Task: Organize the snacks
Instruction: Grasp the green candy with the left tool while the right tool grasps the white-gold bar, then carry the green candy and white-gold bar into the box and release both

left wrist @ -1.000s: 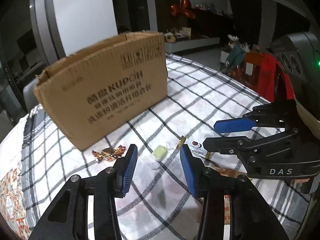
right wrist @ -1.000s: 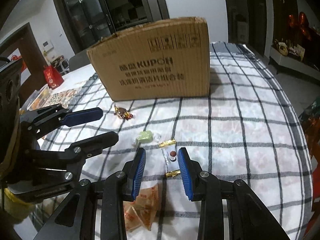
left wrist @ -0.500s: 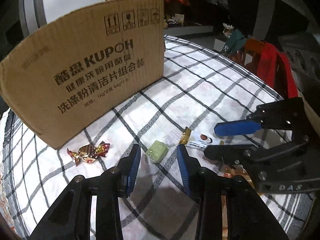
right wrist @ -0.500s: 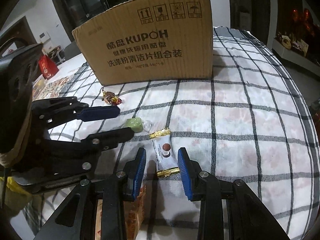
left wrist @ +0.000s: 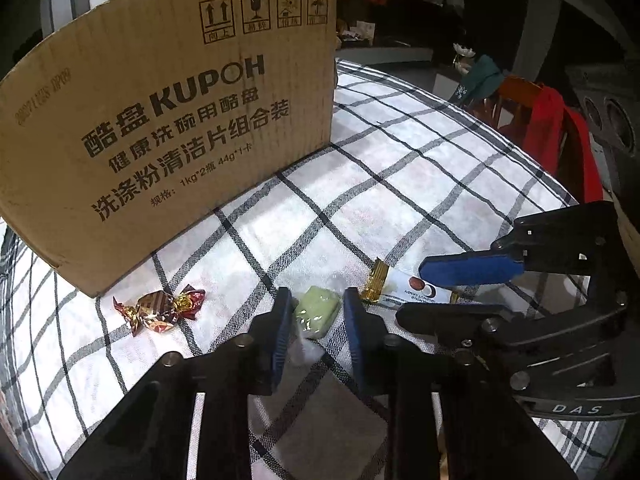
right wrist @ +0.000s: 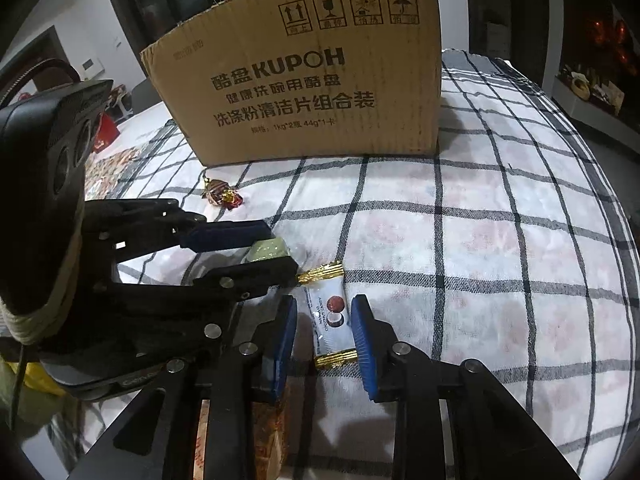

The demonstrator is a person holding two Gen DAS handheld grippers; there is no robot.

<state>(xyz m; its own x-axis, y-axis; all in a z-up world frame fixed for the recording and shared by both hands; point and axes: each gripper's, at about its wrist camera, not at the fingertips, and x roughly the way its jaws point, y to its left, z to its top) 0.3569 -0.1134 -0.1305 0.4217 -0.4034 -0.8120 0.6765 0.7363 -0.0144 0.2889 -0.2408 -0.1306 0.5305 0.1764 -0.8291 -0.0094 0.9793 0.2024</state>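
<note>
A green wrapped candy lies on the checked tablecloth between the blue pads of my left gripper, which is open around it. It also shows in the right wrist view. A white candy bar with gold ends lies between the pads of my right gripper, also open; it also shows in the left wrist view. A red-gold wrapped candy lies to the left near the cardboard box.
The open-topped cardboard box stands at the back of the round table. An orange snack packet lies under my right gripper. A chair with red cloth stands past the table's right edge.
Both grippers have moved forward and down to the table. The left pads have narrowed around the green candy, and the right pads now straddle the white bar.
</note>
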